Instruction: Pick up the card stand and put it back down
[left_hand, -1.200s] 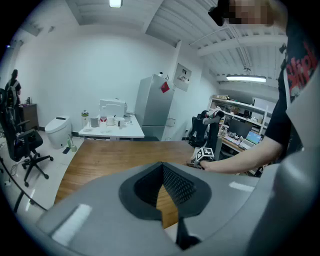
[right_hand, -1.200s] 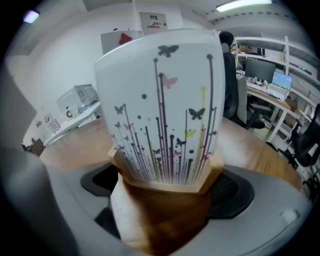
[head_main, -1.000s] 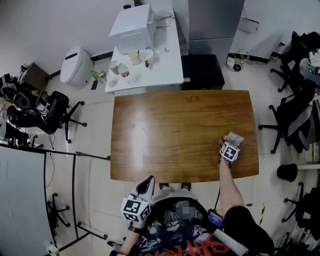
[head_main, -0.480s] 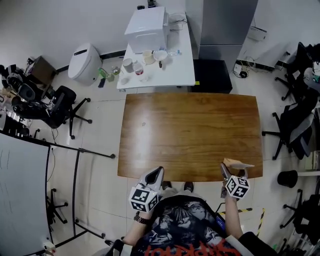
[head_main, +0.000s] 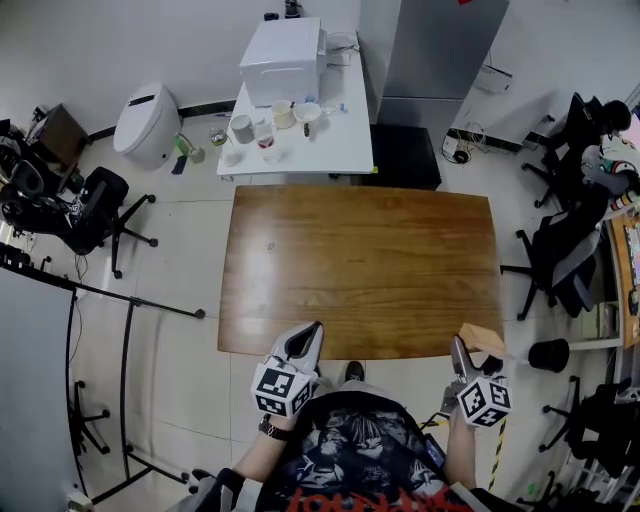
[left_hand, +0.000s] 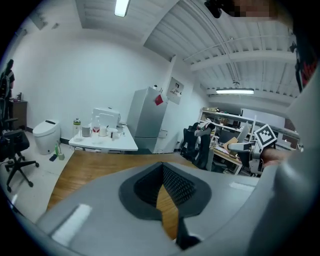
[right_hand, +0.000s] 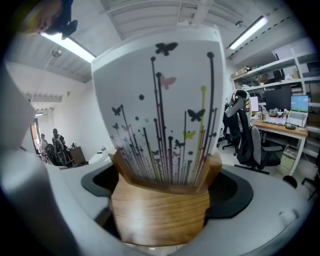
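Note:
The card stand (right_hand: 160, 210) is a light wooden block holding a white card (right_hand: 162, 110) printed with stems and butterflies. My right gripper (right_hand: 162, 200) is shut on the wooden block, which fills the space between the jaws. In the head view the right gripper (head_main: 472, 362) holds the card stand (head_main: 485, 340) off the near right corner of the brown wooden table (head_main: 360, 270), past its front edge. My left gripper (head_main: 303, 345) hangs at the table's near edge, left of my body, shut with nothing in it. The left gripper (left_hand: 167, 197) shows only table wood between its closed tips.
A white side table (head_main: 295, 130) with cups, a bottle and a white box stands beyond the far edge. A grey cabinet (head_main: 425, 50) is at the back. Office chairs (head_main: 555, 250) stand to the right, another chair (head_main: 95, 205) and a metal frame (head_main: 130, 320) to the left.
My right gripper has drawn the card stand back from the tabletop's near right area, off the front edge and toward my body. The head view has shifted slightly. The left gripper has barely moved.

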